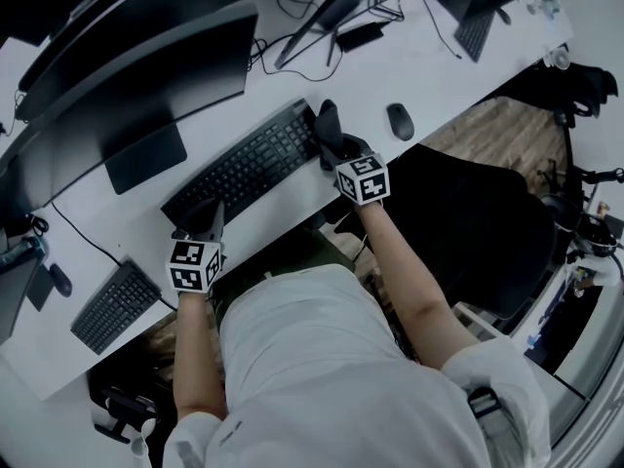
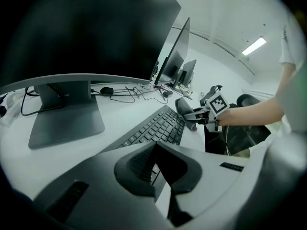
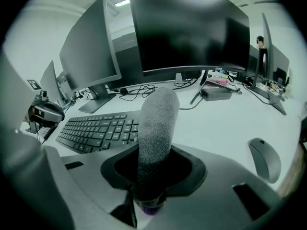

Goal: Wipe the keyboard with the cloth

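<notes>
In the right gripper view the cloth [image 3: 156,128] goes down between the closed jaws of the right gripper [image 3: 152,175], so its lower end is hidden. A purple bit [image 3: 146,209] under it cannot be identified. In the head view the cloth covers the right end of the keyboard [image 1: 249,164], and the left gripper [image 1: 208,217] covers its left end. The monitor [image 2: 91,28] is cut by the top edge in the left gripper view. The small objects [image 3: 218,83] at the far edge of the desk [image 3: 225,114] are too small to tell.
</notes>
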A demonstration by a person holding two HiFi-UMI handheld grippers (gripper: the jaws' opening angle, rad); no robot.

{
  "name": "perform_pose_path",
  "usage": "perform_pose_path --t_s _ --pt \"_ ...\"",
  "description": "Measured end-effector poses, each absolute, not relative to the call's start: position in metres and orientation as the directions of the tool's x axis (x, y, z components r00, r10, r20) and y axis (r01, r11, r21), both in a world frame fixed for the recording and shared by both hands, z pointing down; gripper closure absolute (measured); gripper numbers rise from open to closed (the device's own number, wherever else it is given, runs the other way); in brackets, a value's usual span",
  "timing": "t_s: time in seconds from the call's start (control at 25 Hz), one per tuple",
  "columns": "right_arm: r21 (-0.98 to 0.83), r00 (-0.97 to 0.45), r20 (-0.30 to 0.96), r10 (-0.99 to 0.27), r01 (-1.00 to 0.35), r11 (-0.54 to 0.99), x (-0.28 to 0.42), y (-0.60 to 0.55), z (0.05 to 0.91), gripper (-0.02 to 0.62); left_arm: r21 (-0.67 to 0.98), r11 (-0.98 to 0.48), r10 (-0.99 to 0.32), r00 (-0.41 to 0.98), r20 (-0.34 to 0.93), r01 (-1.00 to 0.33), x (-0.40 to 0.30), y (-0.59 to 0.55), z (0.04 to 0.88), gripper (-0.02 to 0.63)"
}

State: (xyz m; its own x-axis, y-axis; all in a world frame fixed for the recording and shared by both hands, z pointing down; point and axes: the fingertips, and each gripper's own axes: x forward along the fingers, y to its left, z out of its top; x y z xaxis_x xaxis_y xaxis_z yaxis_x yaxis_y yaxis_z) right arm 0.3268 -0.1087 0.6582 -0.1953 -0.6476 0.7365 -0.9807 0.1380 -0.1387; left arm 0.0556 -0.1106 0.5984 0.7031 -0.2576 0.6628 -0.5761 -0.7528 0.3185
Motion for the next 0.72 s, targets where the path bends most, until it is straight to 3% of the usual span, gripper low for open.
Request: perform_pose_path --t_s 0.72 --pt "-0.112 -0.078 0.656 -0.751 -0.994 0.005 0.355 -0.096 0.605 0.465 0.302 -0.820 -0.238 0.768 0.594 -0.487 0.090 -0.130 0.558 0.604"
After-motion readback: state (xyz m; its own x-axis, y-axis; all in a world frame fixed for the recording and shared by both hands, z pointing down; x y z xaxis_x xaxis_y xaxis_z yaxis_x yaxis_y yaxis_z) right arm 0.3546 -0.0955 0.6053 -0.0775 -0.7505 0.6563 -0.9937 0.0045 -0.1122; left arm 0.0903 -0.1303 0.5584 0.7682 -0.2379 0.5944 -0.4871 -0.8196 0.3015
